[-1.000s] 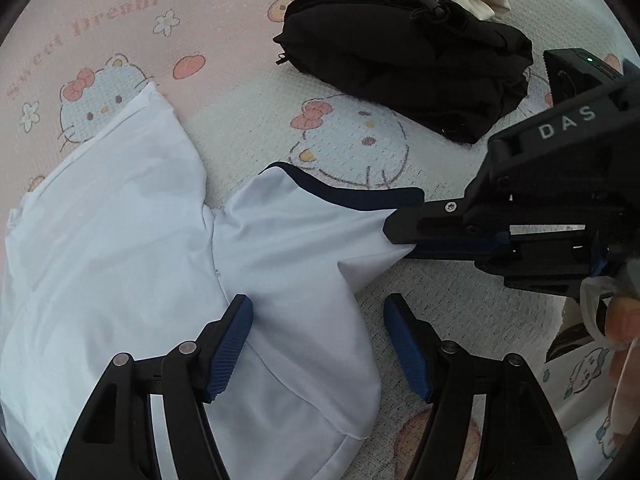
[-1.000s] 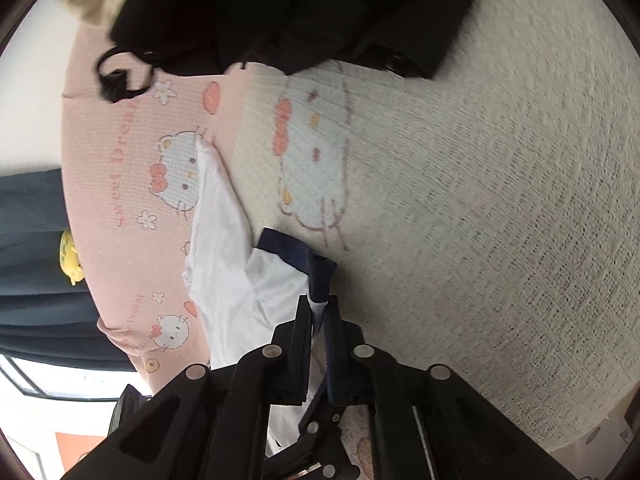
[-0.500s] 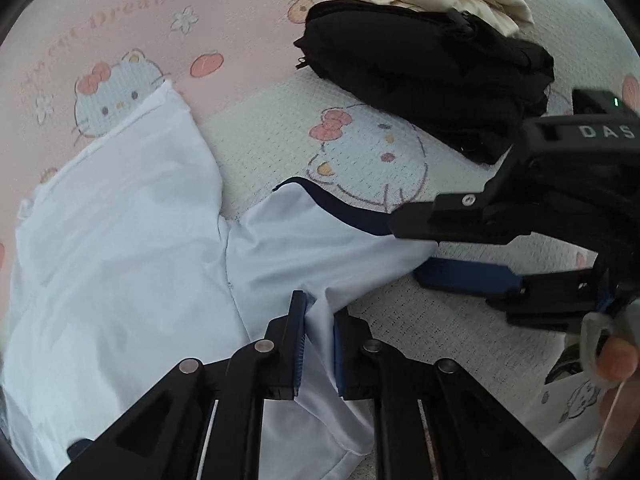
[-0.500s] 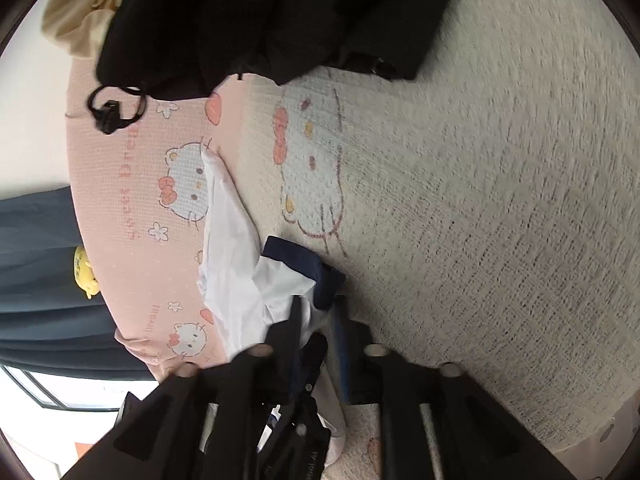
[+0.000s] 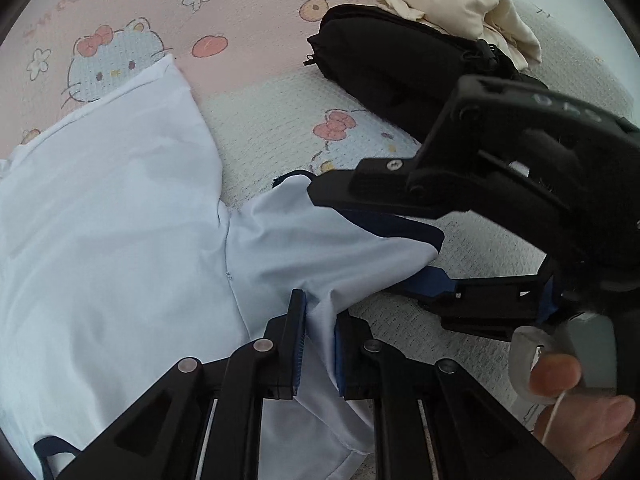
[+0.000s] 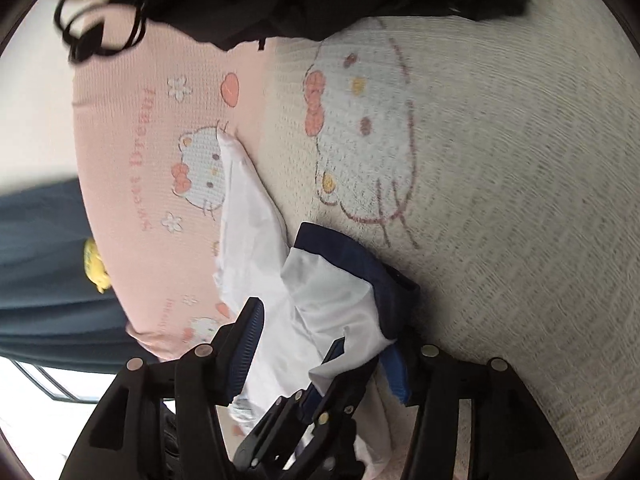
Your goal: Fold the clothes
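Pink-and-cream cartoon-cat bedspread (image 5: 256,20); dark blue curtain (image 6: 36,264) beside a bright window (image 6: 36,384).

Both views: soft, even daylight, no glare. Blown-out window (image 6: 44,384) at lower left of right wrist view. Heavy fisheye bending, dark vignette in corners. Right view smeared by motion blur on the blanket (image 6: 520,200); left view sharp.

Both 2 wrist fisheyes sit close over the bed (image 5: 280,104), angled down along their tongs, sharing the white shirt (image 5: 120,240) sleeve.
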A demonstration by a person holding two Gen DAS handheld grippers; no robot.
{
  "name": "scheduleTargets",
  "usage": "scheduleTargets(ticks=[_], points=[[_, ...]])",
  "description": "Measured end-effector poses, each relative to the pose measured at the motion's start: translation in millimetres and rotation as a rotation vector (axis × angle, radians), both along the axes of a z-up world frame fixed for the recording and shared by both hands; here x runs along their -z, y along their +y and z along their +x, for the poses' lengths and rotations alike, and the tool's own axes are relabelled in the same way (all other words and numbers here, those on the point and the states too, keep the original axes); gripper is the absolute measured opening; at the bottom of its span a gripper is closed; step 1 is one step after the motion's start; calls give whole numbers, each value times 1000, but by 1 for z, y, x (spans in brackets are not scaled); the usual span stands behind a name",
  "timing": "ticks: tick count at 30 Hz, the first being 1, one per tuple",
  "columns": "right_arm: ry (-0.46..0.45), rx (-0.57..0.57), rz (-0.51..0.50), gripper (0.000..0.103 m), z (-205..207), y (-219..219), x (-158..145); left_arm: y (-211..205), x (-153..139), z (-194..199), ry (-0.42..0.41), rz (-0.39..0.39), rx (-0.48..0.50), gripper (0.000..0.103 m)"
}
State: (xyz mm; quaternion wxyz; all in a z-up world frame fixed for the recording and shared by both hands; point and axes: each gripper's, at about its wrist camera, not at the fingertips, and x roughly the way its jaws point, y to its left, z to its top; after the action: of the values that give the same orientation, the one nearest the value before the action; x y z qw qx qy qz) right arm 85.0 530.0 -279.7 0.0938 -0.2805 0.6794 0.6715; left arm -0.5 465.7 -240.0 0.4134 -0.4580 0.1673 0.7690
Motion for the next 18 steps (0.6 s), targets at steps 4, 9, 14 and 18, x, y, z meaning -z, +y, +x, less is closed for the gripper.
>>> scheduleTargets(ticks=[4, 9, 14, 18], points=[[-54, 35, -75, 0, 4, 7, 22, 5, 0, 16, 113, -44, 44, 11], [-68, 6, -37, 0, 3, 9, 15, 6, 1, 26, 179, -59, 36, 11], [-155, -31, 133, 0, 3, 12, -10, 9, -2, 28, 195, -98, 78, 11], [-172, -35, 158, 0, 10, 14, -15, 8, -3, 26, 143, -80, 70, 10]])
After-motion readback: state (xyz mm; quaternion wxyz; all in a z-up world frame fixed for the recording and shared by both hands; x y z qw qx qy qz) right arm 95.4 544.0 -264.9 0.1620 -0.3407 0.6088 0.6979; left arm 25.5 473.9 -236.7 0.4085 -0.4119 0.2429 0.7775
